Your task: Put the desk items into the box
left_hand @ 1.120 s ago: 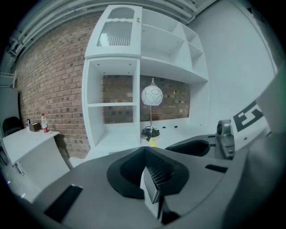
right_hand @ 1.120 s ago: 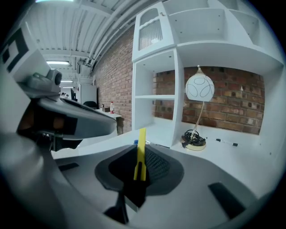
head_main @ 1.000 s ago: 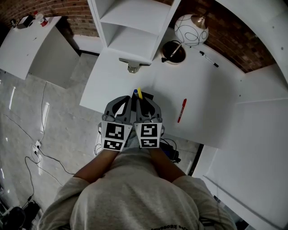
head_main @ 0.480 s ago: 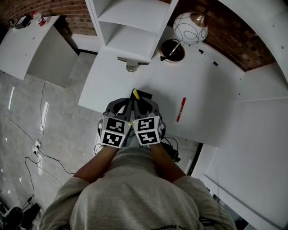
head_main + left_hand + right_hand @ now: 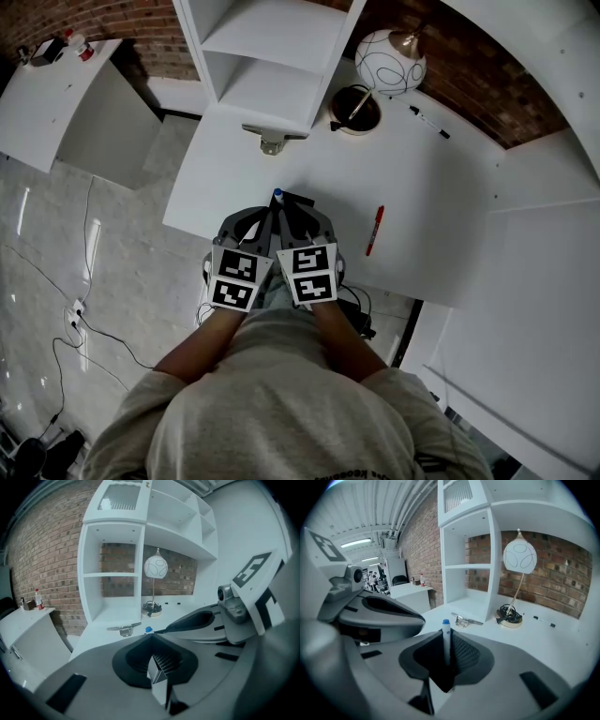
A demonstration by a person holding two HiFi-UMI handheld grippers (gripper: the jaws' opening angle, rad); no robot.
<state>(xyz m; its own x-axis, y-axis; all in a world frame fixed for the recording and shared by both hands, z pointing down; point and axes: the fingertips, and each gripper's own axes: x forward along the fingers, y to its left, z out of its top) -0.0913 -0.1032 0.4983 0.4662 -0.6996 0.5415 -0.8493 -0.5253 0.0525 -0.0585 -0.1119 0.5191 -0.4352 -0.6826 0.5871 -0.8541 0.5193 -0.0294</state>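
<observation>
My two grippers are held side by side over the desk's near edge. The right gripper (image 5: 288,210) (image 5: 446,644) is shut on a white marker with a blue cap (image 5: 446,637), which stands up between its jaws; only the blue tip (image 5: 277,194) shows in the head view. The left gripper (image 5: 266,212) (image 5: 153,641) has its jaws together with nothing between them. A red marker (image 5: 374,230) lies on the white desk (image 5: 309,169) to the right of the grippers. A black marker (image 5: 428,122) lies far back right. A dark edge (image 5: 302,199) shows just beyond the jaws; I cannot tell what it is.
A white shelf unit (image 5: 267,56) stands at the back of the desk, with a metal clamp (image 5: 272,141) in front of it. A globe lamp (image 5: 389,58) and its round base with coiled cable (image 5: 356,110) stand at the back right. The floor drops off left.
A yellow piece showed beside the blue tip earlier; now only the blue cap shows. Both grippers have stayed together at the desk's near edge, shifting slightly.
</observation>
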